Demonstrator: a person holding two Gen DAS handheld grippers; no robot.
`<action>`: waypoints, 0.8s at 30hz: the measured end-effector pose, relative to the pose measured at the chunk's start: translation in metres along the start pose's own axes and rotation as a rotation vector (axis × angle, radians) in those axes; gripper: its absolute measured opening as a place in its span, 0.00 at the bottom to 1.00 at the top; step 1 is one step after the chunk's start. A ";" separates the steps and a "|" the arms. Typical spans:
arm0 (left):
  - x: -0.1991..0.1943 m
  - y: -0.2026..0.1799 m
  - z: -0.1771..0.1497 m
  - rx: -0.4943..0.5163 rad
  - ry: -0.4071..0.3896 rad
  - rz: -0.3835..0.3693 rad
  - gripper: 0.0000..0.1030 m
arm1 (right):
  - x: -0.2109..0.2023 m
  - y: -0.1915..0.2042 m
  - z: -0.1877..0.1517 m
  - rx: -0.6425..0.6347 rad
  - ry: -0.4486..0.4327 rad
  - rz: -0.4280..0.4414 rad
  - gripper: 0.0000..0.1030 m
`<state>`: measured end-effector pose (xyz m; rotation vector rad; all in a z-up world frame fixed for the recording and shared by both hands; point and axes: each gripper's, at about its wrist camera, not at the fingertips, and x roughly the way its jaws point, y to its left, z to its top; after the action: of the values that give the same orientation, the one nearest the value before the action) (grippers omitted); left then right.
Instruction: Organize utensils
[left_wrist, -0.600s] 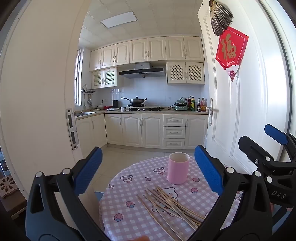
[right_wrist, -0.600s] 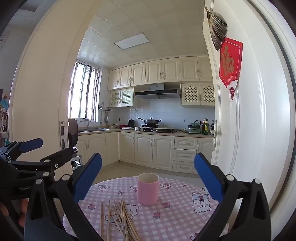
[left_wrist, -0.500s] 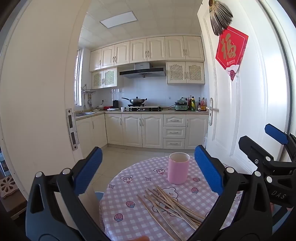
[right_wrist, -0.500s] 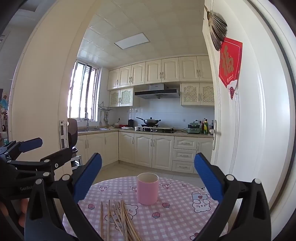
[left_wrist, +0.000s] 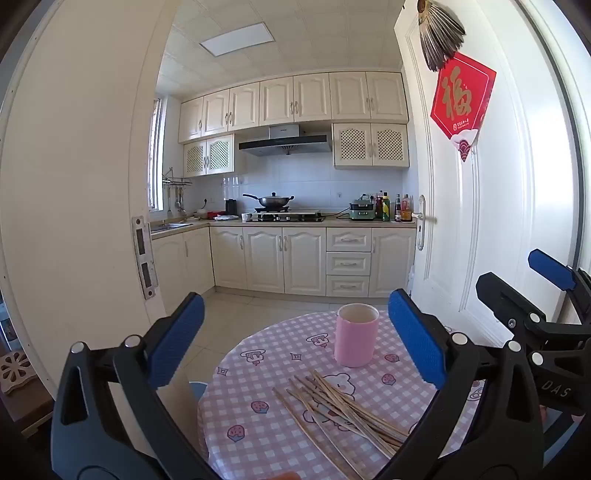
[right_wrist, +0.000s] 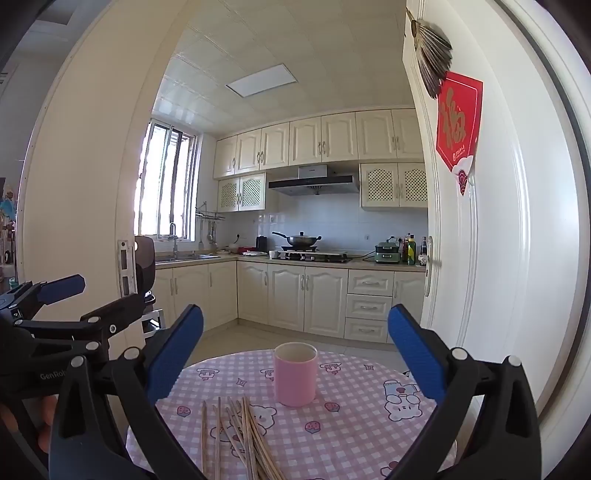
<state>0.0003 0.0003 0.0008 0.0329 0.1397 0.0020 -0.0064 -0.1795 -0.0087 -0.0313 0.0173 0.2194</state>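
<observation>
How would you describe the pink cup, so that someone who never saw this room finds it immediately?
Look at the round table with the pink checked cloth, in front of the kitchen. The pink cup stands upright on it, just beyond the loose chopsticks. It is the only standing, smooth pink thing there; the chopsticks lie flat.

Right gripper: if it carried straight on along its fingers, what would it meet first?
Probably the pink cup, standing upright on the checked table, roughly centred between the open right gripper fingers. The chopsticks lie nearer but lower and left; depth is uncertain.
</observation>
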 end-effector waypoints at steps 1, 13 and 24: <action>0.000 0.000 0.000 0.000 0.000 0.000 0.94 | 0.002 0.002 -0.003 0.001 0.003 -0.001 0.94; -0.001 -0.003 0.005 -0.006 -0.005 -0.002 0.94 | 0.003 0.005 -0.002 -0.003 -0.004 -0.001 0.94; -0.004 -0.004 0.008 -0.004 -0.010 0.001 0.94 | 0.002 0.005 -0.002 -0.002 -0.008 -0.002 0.94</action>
<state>-0.0022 -0.0043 0.0094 0.0294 0.1293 0.0027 -0.0054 -0.1739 -0.0109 -0.0329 0.0094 0.2176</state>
